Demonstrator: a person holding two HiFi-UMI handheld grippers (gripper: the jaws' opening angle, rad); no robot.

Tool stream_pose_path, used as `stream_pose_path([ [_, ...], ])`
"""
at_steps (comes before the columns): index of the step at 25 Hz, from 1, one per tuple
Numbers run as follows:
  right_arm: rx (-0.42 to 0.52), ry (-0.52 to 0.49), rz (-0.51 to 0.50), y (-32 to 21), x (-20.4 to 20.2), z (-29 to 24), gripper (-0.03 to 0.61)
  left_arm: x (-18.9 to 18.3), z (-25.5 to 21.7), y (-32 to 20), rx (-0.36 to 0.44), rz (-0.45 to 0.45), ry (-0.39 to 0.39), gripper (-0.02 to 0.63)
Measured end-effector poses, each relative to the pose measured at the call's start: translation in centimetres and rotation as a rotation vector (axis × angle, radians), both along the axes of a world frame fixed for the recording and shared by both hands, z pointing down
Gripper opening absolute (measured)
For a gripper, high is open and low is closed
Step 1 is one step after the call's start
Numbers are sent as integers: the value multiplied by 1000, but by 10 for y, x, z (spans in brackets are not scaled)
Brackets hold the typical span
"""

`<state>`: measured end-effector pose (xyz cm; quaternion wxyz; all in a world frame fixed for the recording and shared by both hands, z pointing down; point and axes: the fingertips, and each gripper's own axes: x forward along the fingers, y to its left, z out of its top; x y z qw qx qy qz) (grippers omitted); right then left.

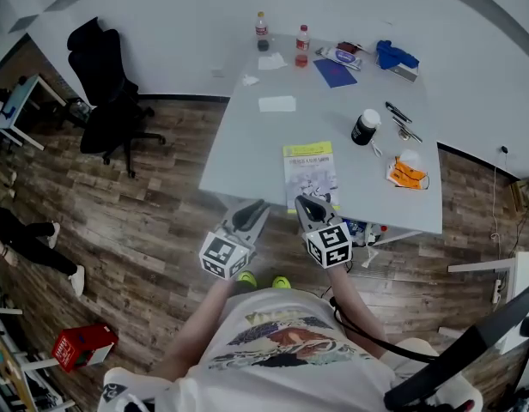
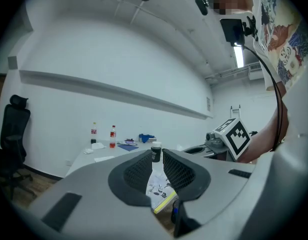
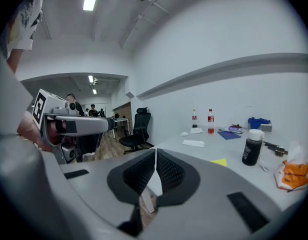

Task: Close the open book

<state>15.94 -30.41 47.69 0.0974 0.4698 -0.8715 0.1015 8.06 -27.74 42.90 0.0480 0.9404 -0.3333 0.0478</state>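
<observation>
The thin book [image 1: 309, 172], with a white illustrated cover and a yellow-green band along its top, lay flat and shut on the pale grey table [image 1: 247, 144]. It was cover up, close to the near edge and squarely in front of the person, so the closing looked already done. Both tools hung off the table's near edge, just short of the book and touching nothing, which suited a job that seemed to need no more of them. The left gripper [image 1: 254, 209] pointed toward the book's near left corner, its dark ribbed pads a narrow slit apart with nothing between them. Through that slit its own view showed the book's cover and, further back, the black bottle with a white cap [image 1: 364, 128]. The right gripper [image 1: 307, 204] hovered just off the book's near edge, its jaws pressed together at the tips on nothing at all, probably because a flat cover is pushed over rather than pinched. The other things on the table, the crumpled orange packet [image 1: 406, 172] to the right and a red-labelled drink bottle [image 1: 302, 48] at the far side, stood well apart from the book, out of the way of any swing of its cover.
</observation>
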Motion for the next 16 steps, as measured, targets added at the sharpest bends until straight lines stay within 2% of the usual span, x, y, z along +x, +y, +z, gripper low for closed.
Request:
stream_pose_path([
  [16, 4, -5, 8, 7, 14, 0, 25, 16, -3, 2, 8, -6, -3, 54],
])
